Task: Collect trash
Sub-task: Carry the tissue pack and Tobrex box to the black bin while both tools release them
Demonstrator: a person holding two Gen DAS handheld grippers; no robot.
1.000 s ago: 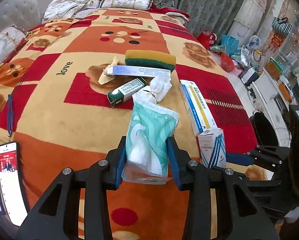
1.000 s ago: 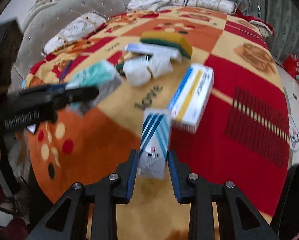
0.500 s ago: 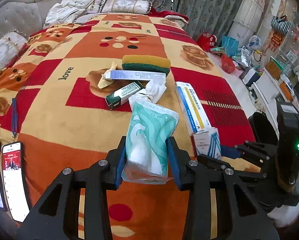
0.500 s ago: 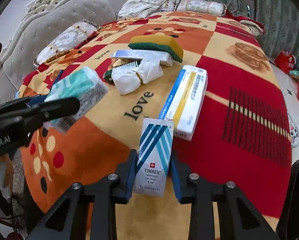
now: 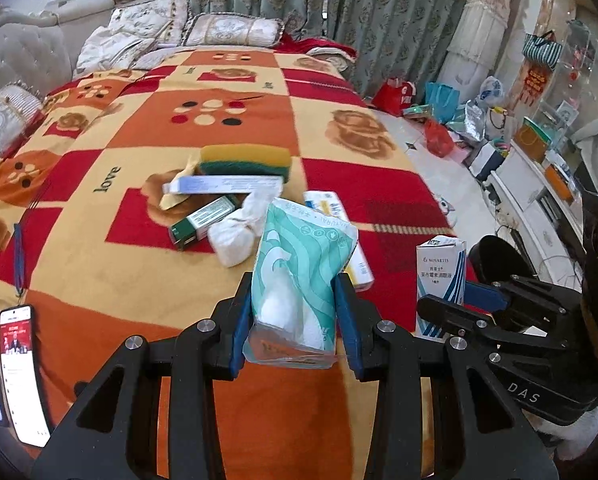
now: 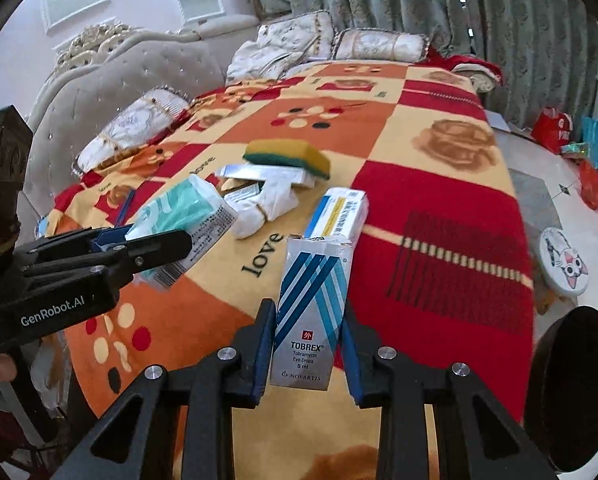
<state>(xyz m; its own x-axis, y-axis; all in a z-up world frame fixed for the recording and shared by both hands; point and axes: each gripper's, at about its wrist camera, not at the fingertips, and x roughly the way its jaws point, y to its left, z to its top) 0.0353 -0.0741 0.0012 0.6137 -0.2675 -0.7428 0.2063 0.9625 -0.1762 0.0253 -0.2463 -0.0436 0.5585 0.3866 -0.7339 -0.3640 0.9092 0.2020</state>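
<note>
My left gripper [image 5: 295, 320] is shut on a teal tissue pack [image 5: 299, 268] and holds it above the bed. My right gripper [image 6: 309, 344] is shut on a white-and-blue Tobrex eye-drop box [image 6: 313, 312], also lifted. That box also shows in the left wrist view [image 5: 441, 280], and the tissue pack in the right wrist view [image 6: 183, 212]. On the blanket lie a yellow-green sponge [image 5: 245, 160], a long white box [image 5: 223, 184], a green box [image 5: 203, 220], a crumpled tissue [image 5: 237, 232] and a blue-yellow medicine box [image 6: 339, 212].
The patterned red-orange blanket [image 5: 99, 248] covers the bed. Two phones [image 5: 7, 368] lie at its near left edge. A dark round bin [image 6: 571, 384] stands low right beside the bed. Bags and clutter [image 5: 439, 120] fill the floor to the right.
Both grippers have risen and drawn back from the bed with their loads. The right gripper with the Tobrex box has lifted clear of the blanket.
</note>
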